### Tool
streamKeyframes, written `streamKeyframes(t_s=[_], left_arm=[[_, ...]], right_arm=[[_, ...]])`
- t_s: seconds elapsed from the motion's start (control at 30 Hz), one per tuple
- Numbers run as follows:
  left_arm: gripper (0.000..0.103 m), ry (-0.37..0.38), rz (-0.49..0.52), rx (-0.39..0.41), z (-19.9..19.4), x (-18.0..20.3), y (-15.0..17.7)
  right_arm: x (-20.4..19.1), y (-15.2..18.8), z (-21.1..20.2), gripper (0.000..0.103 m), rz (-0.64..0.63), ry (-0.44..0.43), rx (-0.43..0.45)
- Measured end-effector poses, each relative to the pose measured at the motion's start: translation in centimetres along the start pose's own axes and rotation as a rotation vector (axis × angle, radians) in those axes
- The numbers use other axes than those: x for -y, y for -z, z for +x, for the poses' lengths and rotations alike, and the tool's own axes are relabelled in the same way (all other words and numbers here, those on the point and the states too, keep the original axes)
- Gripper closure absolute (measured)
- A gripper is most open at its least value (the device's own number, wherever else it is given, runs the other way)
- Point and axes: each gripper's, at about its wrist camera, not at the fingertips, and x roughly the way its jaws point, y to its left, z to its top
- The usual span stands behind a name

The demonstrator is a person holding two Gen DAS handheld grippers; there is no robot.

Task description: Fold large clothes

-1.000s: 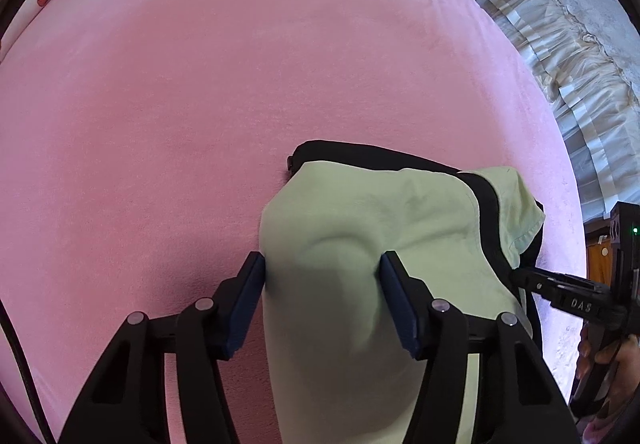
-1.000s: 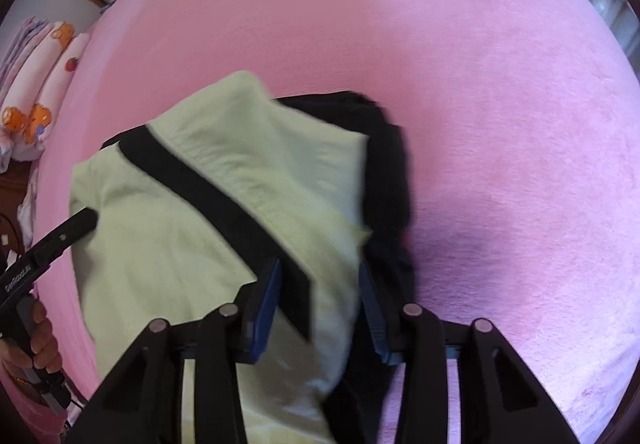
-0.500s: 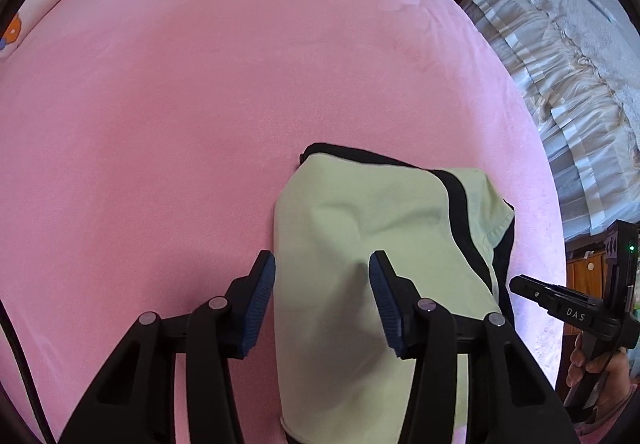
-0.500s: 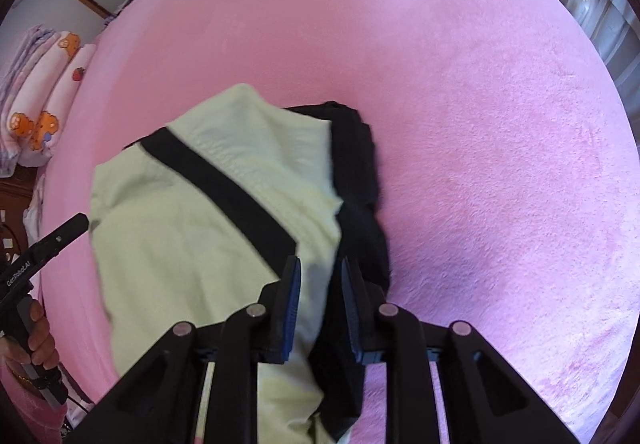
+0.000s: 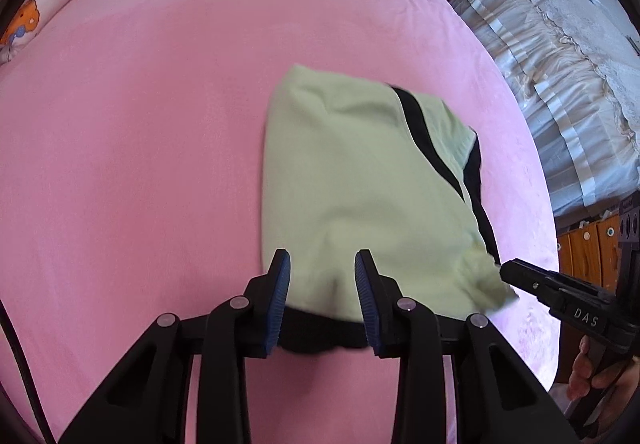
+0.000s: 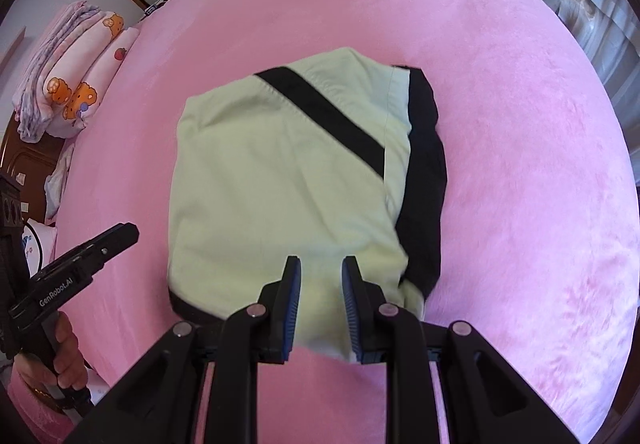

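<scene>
Both grippers have drawn back nearward and up from the folded green-and-black garment [image 5: 360,180] lying on the pink bed [image 5: 140,124], left gripper [image 5: 322,296] just narrowing, right gripper [image 6: 320,304] narrow, neither visibly pinching cloth; the fold looks finished, so next probably clear away.

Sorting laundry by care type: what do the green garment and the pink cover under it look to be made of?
The green garment looks like a matte woven or fine-knit fabric, perhaps cotton: soft creases, stitched seams, black trim bands. The pink cover looks like plush fleece: fuzzy nap with brushed, shaded patches. Neither fibre can be confirmed by sight.
</scene>
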Motion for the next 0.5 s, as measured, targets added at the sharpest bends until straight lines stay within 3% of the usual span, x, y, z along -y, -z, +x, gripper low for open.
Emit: streamKeyframes(t_s=[0.33, 0.4, 0.47, 0.5], left_arm=[[0.071, -0.097, -0.024, -0.012, -3.6, 1.5, 5.1], [0.063, -0.14, -0.019, 0.0, -5.0, 1.7, 5.4], [0.042, -0.182, -0.016, 0.013, -6.4, 1.8, 5.6], [0.038, -0.207, -0.011, 0.022, -7.1, 2.0, 5.7]], right_arm=[[0.5, 5.5, -2.5, 0.082, 0.075, -0.008, 0.016], [1.1, 5.9, -3.1, 0.08, 0.094, 0.002, 0.003], [1.5, 6.1, -3.7, 0.068, 0.119, -0.008, -0.003], [1.6, 6.2, -4.2, 0.057, 0.121, -0.002, 0.002]])
